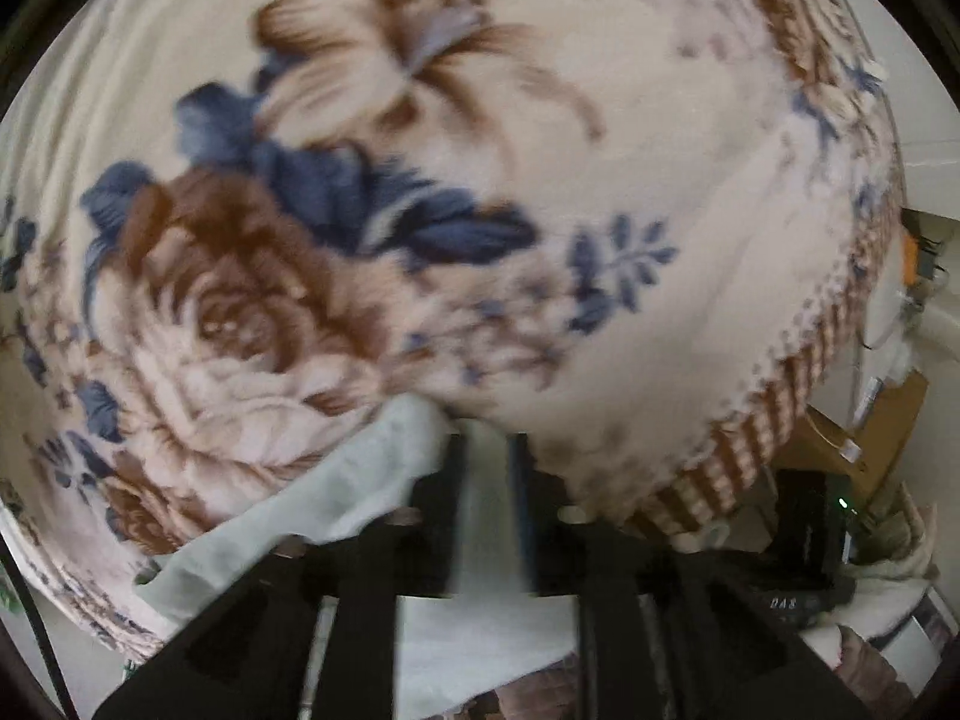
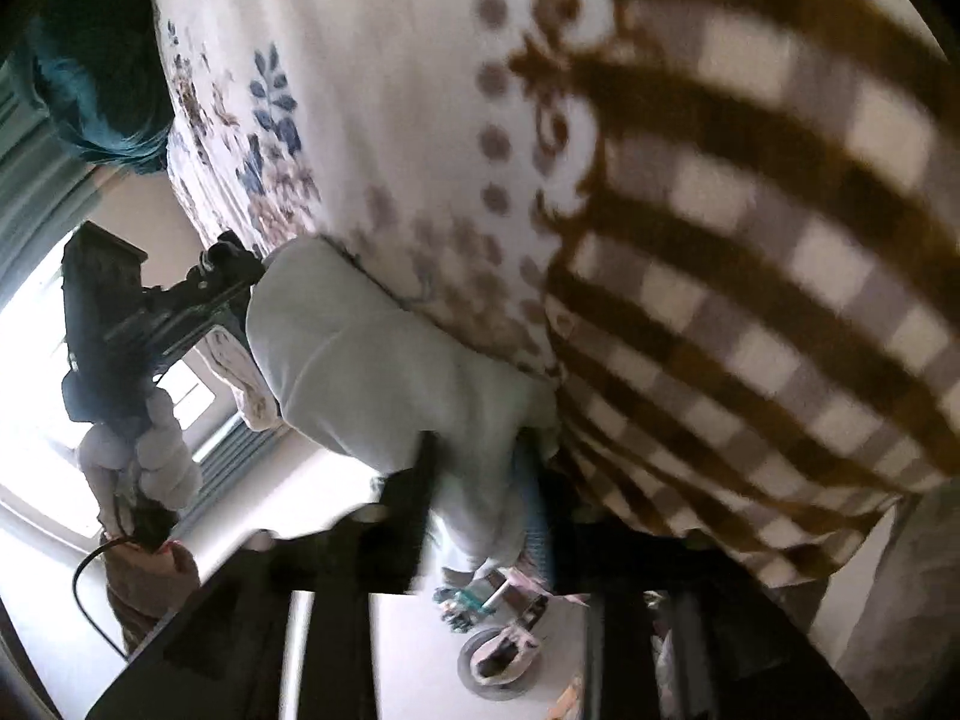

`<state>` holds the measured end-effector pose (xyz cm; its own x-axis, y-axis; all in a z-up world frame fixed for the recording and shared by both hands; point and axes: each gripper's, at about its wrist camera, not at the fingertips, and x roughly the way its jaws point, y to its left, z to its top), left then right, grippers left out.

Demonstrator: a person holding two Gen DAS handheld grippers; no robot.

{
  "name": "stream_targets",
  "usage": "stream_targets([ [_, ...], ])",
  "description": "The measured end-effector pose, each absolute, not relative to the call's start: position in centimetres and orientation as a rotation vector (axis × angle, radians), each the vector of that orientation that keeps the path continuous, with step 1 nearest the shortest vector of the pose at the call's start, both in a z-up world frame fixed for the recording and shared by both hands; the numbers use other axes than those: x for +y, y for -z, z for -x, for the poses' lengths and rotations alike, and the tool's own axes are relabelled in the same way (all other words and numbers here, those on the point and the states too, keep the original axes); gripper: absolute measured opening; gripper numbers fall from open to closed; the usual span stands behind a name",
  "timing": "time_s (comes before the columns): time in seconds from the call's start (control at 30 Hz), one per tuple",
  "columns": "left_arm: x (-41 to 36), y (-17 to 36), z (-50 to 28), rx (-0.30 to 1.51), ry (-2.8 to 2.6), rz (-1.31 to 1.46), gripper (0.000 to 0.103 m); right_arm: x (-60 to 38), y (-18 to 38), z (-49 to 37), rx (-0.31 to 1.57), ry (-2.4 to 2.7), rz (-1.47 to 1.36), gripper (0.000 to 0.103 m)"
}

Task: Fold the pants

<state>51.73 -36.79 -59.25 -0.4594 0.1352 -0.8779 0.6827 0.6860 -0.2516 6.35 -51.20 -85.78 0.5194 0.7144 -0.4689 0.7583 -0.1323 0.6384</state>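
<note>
On the floral blanket (image 1: 540,120), each tool — left (image 1: 489,474), right (image 2: 474,480) — pinches the pale pants (image 2: 360,360), jaws part-closed.

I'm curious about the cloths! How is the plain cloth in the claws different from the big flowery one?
The pale green pants are plain, while the blanket carries brown and blue flowers and a checked border. The pants are bunched up between the claws' fingers at the blanket's edge; the blanket is spread out wide. The pants look thin, the blanket looks fuzzy. Both are soft cloth.
</note>
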Motion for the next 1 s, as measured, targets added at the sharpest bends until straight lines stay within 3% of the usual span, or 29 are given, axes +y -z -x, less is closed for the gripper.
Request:
stream_targets([
  [0.07,-38.2,59.8,-50.6,1.950,0.751,-0.691,0.039,-51.7,86.1,-6.2,1.183,0.072,-1.910,0.070],
  [0.13,-39.3,61.1,-49.2,1.942,0.767,-0.792,0.042,-52.1,86.6,-6.6,1.182,0.082,-1.931,0.070],
  [0.23,-40.4,64.0,-45.8,1.956,0.793,-1.034,0.056,-51.8,88.1,-8.0,1.228,0.083,-1.938,0.070],
  [0.3,-40.9,65.6,-43.3,1.898,0.807,-1.244,0.055,-51.1,88.8,-8.5,1.251,0.086,-1.938,0.070],
  [0.33,-41.1,65.9,-42.4,1.854,0.812,-1.310,0.047,-50.9,88.9,-8.7,1.255,0.086,-1.935,0.069],
  [0.37,-41.3,65.7,-41.7,1.781,0.807,-1.373,0.028,-50.8,88.8,-8.7,1.244,0.100,-1.931,0.059],
  [0.43,-41.4,64.5,-41.3,1.701,0.812,-1.370,0.015,-50.7,88.4,-8.6,1.213,0.114,-1.931,0.044],
  [0.57,-39.9,61.6,-44.0,1.729,0.789,-1.190,0.012,-50.2,86.1,-7.4,1.151,0.094,-1.923,0.038],
  [0.8,-37.9,59.6,-47.0,1.779,0.730,-0.979,0.011,-49.4,84.4,-6.3,0.999,0.058,-2.009,0.013],
  [0.9,-36.7,60.0,-48.2,1.794,0.686,-0.940,0.011,-49.3,84.1,-6.1,1.052,0.091,-1.928,0.011],
  [1.0,-35.9,60.0,-50.5,1.814,0.651,-0.858,0.011,-48.6,85.8,-5.2,1.164,0.167,-1.896,0.000],
])
